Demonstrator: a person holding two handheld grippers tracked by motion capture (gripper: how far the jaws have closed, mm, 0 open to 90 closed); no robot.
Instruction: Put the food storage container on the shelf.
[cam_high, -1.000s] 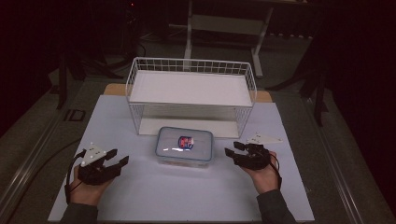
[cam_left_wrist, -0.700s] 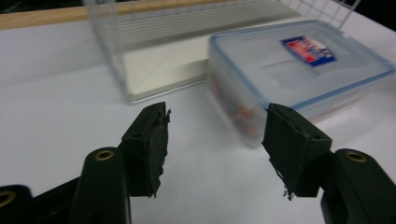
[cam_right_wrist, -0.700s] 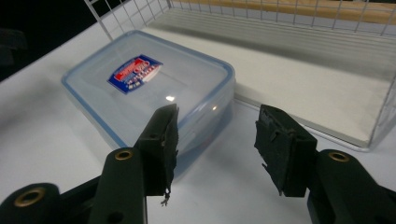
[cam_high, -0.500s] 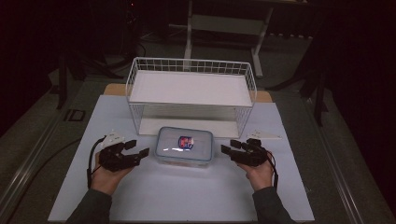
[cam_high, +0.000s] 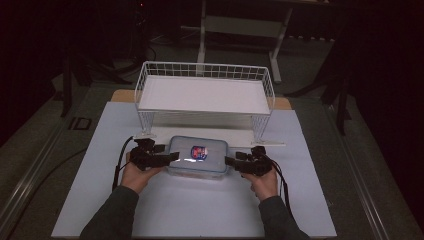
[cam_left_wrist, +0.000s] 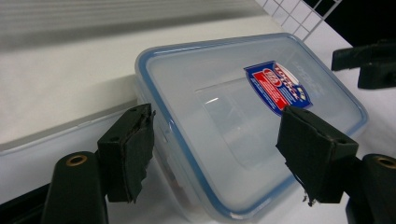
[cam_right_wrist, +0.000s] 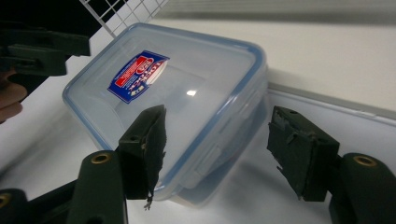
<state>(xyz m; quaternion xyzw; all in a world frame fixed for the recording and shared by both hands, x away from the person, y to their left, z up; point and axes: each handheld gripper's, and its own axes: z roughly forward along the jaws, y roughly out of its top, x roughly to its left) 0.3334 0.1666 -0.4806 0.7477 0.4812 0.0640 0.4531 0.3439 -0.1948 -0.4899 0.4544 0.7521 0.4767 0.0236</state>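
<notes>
Container (cam_high: 198, 156), a clear plastic box with a blue-rimmed lid and a red-and-blue label, lies flat on the white tabletop (cam_high: 190, 210) in the high view, midway between the side edges and just in front of the wire rack (cam_high: 204, 95). The left gripper (cam_high: 167, 158) meets its left end and the right gripper (cam_high: 231, 161) its right end. Nothing is lifted; the rack's shelf is bare.

From the left gripper view, the jaws stand wide apart, straddling a short end of the container (cam_left_wrist: 243, 126), with their pads clear of its walls.

From the right gripper view, the jaws likewise gape around the opposite end (cam_right_wrist: 182, 107), gripping nothing.

I judge the approach done; closing on the box, raising it and setting it somewhere, probably the rack, all remain.
</notes>
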